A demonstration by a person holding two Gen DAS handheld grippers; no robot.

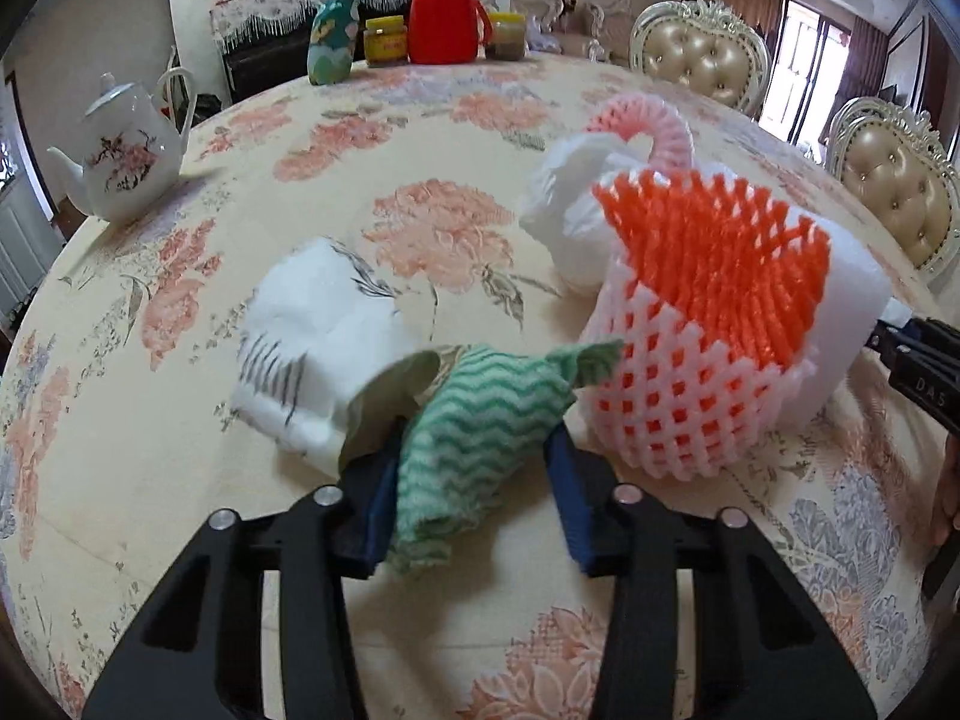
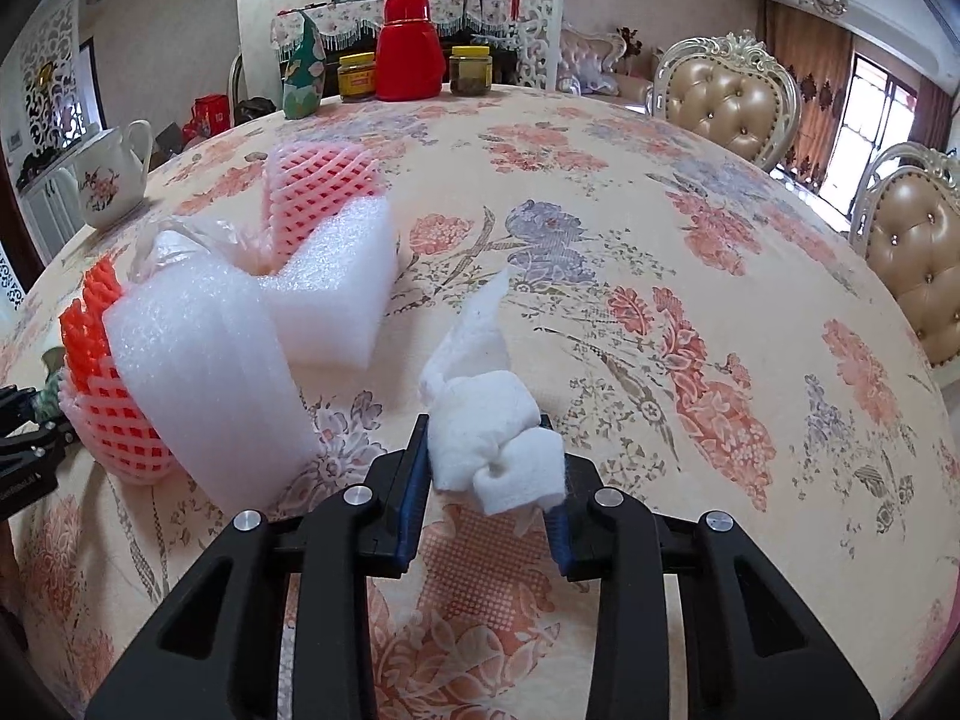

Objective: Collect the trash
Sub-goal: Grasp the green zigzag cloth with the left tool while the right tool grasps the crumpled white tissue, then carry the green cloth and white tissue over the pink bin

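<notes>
Between the matt black plastic left gripper (image 1: 474,468) pads bunches a soft woven green cloth (image 1: 480,420), beside spongy foam netting (image 1: 690,372) on a smooth printed tablecloth (image 1: 420,120).

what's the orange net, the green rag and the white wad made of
Orange net: looks like soft foam mesh, matte, open diamond holes. Green rag: probably woven cloth, wavy stripes, frayed edges. White wad: likely tissue or cotton, fuzzy, crumpled.

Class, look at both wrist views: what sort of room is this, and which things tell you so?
Most likely a home dining room: a round table under a floral tablecloth, ornate tufted chairs around it, and a china teapot with a red thermos on top.
</notes>
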